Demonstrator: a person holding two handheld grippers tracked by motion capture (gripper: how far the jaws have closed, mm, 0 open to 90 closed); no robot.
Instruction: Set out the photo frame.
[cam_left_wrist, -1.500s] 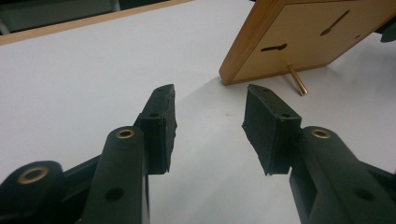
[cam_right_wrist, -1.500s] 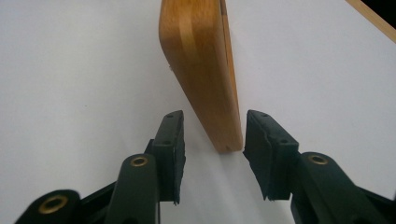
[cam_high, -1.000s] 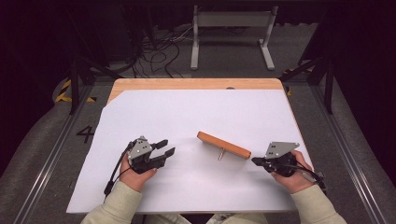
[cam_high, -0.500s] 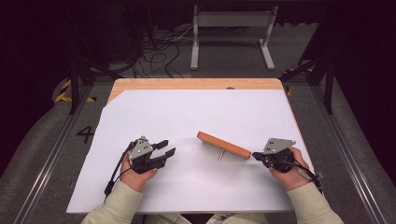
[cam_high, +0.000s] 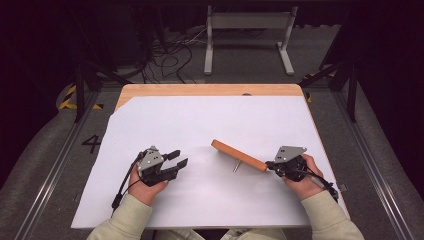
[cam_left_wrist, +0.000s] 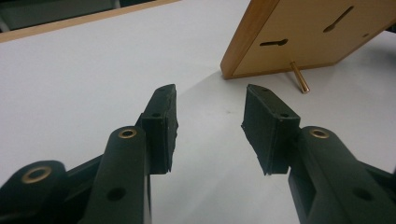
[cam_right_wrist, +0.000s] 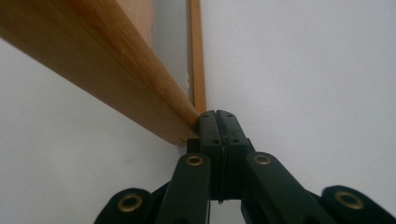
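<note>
1. High view: my right gripper (cam_high: 271, 164) has moved in over the last second. A second ago it sat just clear of the near end of the wooden picture frame (cam_high: 239, 155); now its tips meet that end. The frame has not shifted: it stands propped on its peg (cam_high: 235, 166) near the middle of the white table (cam_high: 210, 120), slanting from upper left to lower right. My left gripper (cam_high: 181, 158) has stayed put, well apart from the frame on its left, resting in my hand (cam_high: 148, 179).

2. Left gripper view: these jaws stand wide open with nothing between them, only bare table. Ahead and to the right I see the back of the frame (cam_left_wrist: 308, 37), tilted, with its two keyhole hanging slots and the brass-coloured peg (cam_left_wrist: 299, 78) holding it up. The frame is near but not touching this gripper.

3. Right gripper view: the jaws are pressed together, pad against pad, and I can see no wood between them. Their tips butt against the corner of the frame's edge (cam_right_wrist: 107, 65), which runs away up and to the left. So I judge this as contact, not a grasp: the approach is finished, but the frame is not yet held. To pick it up I would need to part the jaws around the edge; as they stand, they can only nudge it, and a push risks folding it off the peg.
</note>
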